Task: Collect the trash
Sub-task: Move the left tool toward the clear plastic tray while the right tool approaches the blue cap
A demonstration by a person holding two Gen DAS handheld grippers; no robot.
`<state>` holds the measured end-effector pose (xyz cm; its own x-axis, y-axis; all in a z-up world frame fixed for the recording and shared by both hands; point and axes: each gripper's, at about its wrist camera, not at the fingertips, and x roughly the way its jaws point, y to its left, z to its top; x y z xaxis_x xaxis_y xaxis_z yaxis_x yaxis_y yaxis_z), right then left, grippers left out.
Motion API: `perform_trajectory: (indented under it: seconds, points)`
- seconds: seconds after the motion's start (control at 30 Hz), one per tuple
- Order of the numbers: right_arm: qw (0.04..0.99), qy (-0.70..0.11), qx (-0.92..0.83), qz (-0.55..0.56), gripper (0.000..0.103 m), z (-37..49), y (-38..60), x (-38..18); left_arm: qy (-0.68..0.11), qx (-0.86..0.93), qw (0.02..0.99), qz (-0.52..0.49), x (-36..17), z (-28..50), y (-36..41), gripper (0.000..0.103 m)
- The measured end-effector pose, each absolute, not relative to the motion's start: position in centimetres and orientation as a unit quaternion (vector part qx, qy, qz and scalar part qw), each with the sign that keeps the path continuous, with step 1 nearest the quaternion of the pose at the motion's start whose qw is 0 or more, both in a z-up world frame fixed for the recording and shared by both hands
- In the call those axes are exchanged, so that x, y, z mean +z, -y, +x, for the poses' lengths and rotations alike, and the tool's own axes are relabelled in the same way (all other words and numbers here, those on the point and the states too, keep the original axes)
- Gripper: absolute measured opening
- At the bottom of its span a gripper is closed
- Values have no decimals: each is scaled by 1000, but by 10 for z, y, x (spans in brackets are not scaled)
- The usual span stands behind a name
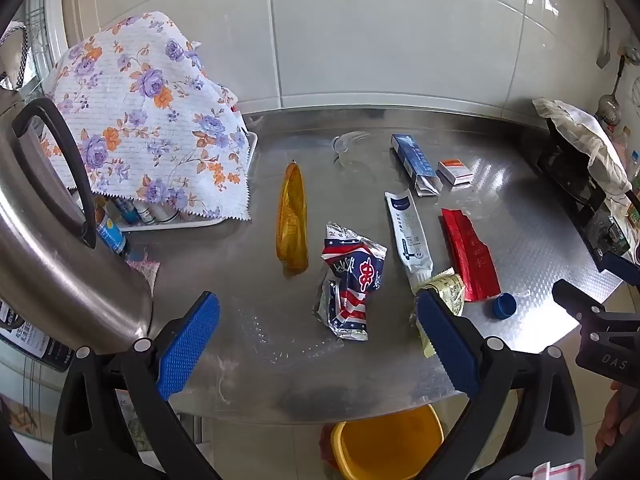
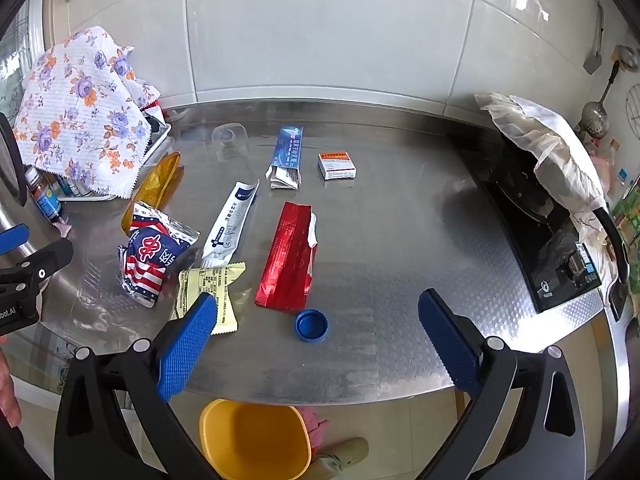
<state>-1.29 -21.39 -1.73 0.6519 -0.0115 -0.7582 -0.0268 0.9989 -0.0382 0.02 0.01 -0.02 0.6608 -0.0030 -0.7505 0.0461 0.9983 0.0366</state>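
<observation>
Trash lies scattered on a steel counter (image 2: 400,240). In the right wrist view I see a red foil pouch (image 2: 286,258), a blue bottle cap (image 2: 311,325), a pale yellow sachet (image 2: 210,294), a crumpled stars-and-stripes wrapper (image 2: 150,258), a white tube (image 2: 230,226), a blue carton (image 2: 286,156) and a small white box (image 2: 337,166). The left wrist view adds an amber wrapper (image 1: 292,220) beside the striped wrapper (image 1: 352,280). My left gripper (image 1: 318,338) hangs open above the counter's near edge, empty. My right gripper (image 2: 318,338) is open too, just above the cap.
A yellow bin (image 2: 256,438) stands on the floor below the counter's front edge. A flowered cloth (image 1: 148,120) covers a rack of bottles at the left, beside a steel kettle (image 1: 52,248). A black stove (image 2: 536,232) with a white cloth sits right. Tiled wall behind.
</observation>
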Motion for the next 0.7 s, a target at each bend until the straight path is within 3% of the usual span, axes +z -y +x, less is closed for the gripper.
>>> perform_trajectory:
  seconds: [0.7]
  points:
    - [908, -417, 5, -27, 100, -10, 213, -16, -413, -10, 910, 32, 0, 3, 0, 98]
